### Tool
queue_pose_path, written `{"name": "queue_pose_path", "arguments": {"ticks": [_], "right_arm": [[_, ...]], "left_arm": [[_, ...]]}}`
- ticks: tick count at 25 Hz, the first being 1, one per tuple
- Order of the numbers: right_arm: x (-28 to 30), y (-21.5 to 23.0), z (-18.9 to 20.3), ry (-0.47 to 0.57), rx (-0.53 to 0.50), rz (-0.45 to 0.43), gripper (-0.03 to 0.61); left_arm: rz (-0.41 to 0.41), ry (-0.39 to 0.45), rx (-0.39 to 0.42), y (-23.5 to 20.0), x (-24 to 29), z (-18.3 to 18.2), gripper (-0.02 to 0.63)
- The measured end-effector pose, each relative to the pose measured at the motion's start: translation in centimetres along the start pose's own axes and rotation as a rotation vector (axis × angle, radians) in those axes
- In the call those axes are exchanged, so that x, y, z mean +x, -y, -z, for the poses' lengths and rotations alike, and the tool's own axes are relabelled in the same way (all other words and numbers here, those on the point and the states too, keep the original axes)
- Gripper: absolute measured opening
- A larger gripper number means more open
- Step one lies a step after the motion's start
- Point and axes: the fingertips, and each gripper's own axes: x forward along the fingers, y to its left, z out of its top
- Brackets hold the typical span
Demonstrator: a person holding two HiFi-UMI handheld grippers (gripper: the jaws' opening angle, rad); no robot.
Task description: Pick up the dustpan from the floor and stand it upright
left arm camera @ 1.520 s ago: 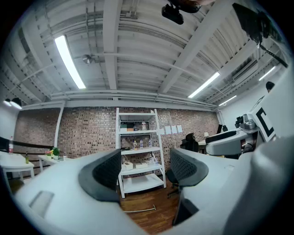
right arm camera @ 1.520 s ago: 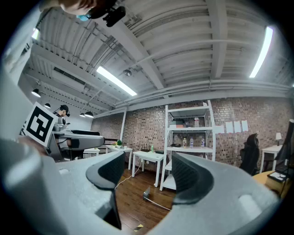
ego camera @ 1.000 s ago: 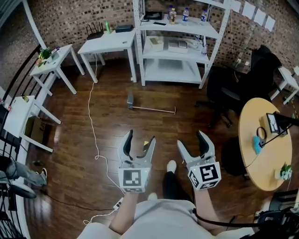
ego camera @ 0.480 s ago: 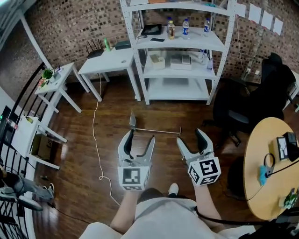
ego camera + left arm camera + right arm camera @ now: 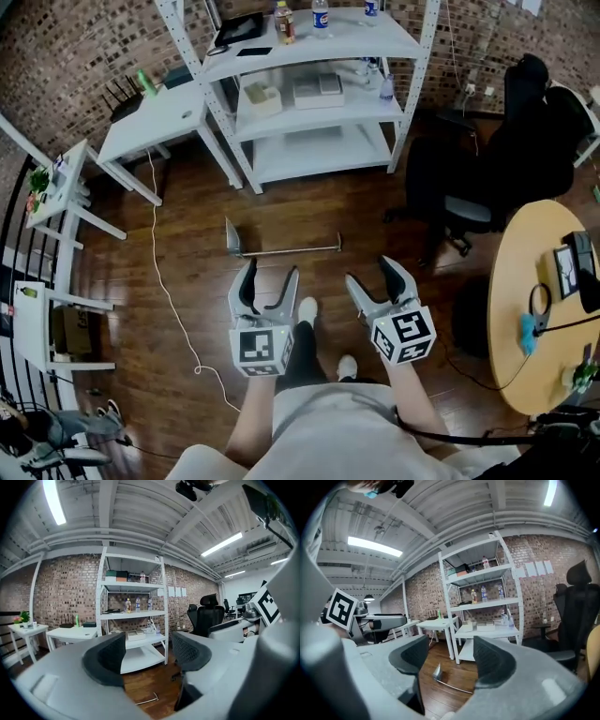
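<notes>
The left gripper (image 5: 271, 272) and right gripper (image 5: 371, 272) both gape empty, the right's jaws just closing somewhat, near one dustpan (image 5: 233, 238), whose pan the left gripper view misses.

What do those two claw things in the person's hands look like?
Both the left gripper and right gripper are pale grey plastic, each with two curved jaws lined with dark textured pads. Each carries a white cube printed with black square markers. A black cable trails behind the right one, whose empty jaws have just been closing. The forearms are bare below a pale top.
</notes>
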Motion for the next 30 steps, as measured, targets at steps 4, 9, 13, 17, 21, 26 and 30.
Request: {"name": "queue_pose_path", "arguments": {"ticks": [4,9,13,17,21,26,30], "right_arm": [[6.6,3.6,-0.1,-0.071,-0.002,0.062,0.282],[15.0,6.3,1.0,-0.158,-0.023,0.134,0.282],[20.7,9.0,3.8,-0.213,-0.052,0.139,0.282],[23.6,12.9,10.0,-0.336,-0.009,0.146,0.282],[27.0,16.4,17.8,-0.428,0.069,0.104,0.282],[30.2,23.2,27.3,-0.492,0.147,0.109,0.282],[32.3,26.7,35.0,-0.539,0.144,0.072,0.282]], "left_arm": [[0.065,-0.056,0.022,-2.9,8.2,1.7,0.33],[0.161,-0.176,-0.019,-6.9,16.8,6.7,0.327],[0.246,-0.29,-0.031,-7.2,23.5,12.9,0.311],[0.32,-0.443,-0.037,-4.6,28.6,21.0,0.305],[0.366,-0.59,-0.076,-1.7,32.8,30.1,0.305],[0.325,-0.726,-0.082,1.6,38.4,43.7,0.302],[0.297,-0.833,-0.13,4.0,41.4,55.6,0.301]]}}
